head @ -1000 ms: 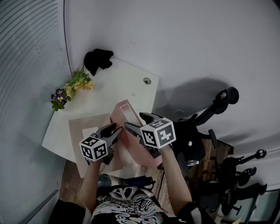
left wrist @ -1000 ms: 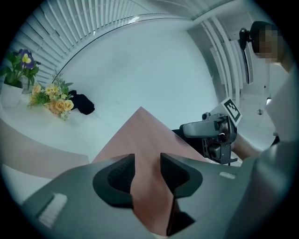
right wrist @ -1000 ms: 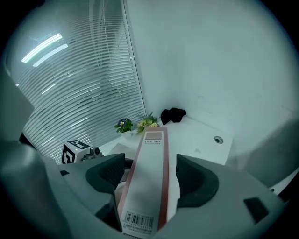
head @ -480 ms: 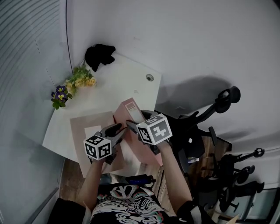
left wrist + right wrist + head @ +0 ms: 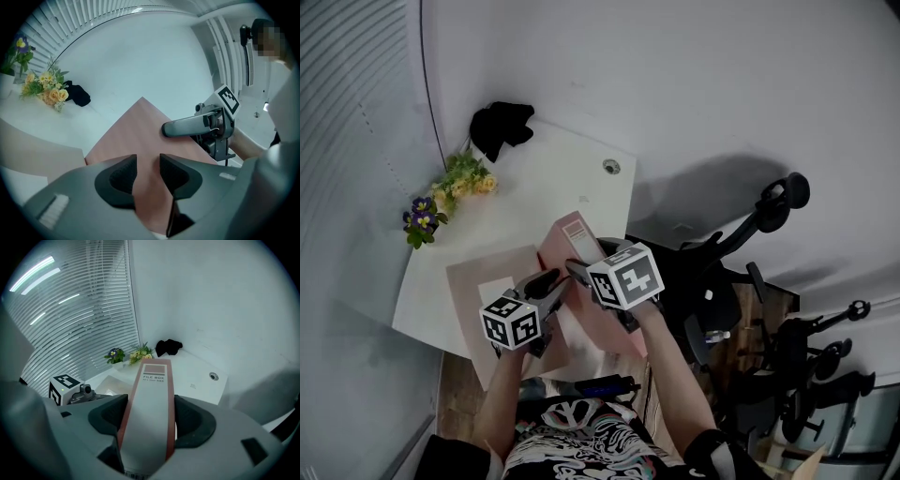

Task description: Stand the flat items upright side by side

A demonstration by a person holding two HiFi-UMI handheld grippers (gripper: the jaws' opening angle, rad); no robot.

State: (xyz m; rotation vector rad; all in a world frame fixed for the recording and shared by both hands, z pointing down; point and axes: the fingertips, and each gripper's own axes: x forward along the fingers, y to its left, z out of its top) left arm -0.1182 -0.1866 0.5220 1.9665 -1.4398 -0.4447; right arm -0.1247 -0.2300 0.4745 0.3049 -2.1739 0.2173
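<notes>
One pink file box [image 5: 151,394], its spine printed "FILE BOX", is held at the counter's [image 5: 553,183] near edge, centre frame. Both forearms reach up from the bottom. The right gripper [image 5: 149,414] clamps the spine, jaws wide. The left gripper [image 5: 147,172] is closing, with the box's pink side between its jaws. One beige folder [image 5: 478,281] lies flat at lower left.

I see a white counter [image 5: 546,192] with a yellow flower bunch [image 5: 465,178], purple potted flowers [image 5: 420,217] and a crumpled black cloth [image 5: 501,127]. Black office chairs [image 5: 748,246] off right.
</notes>
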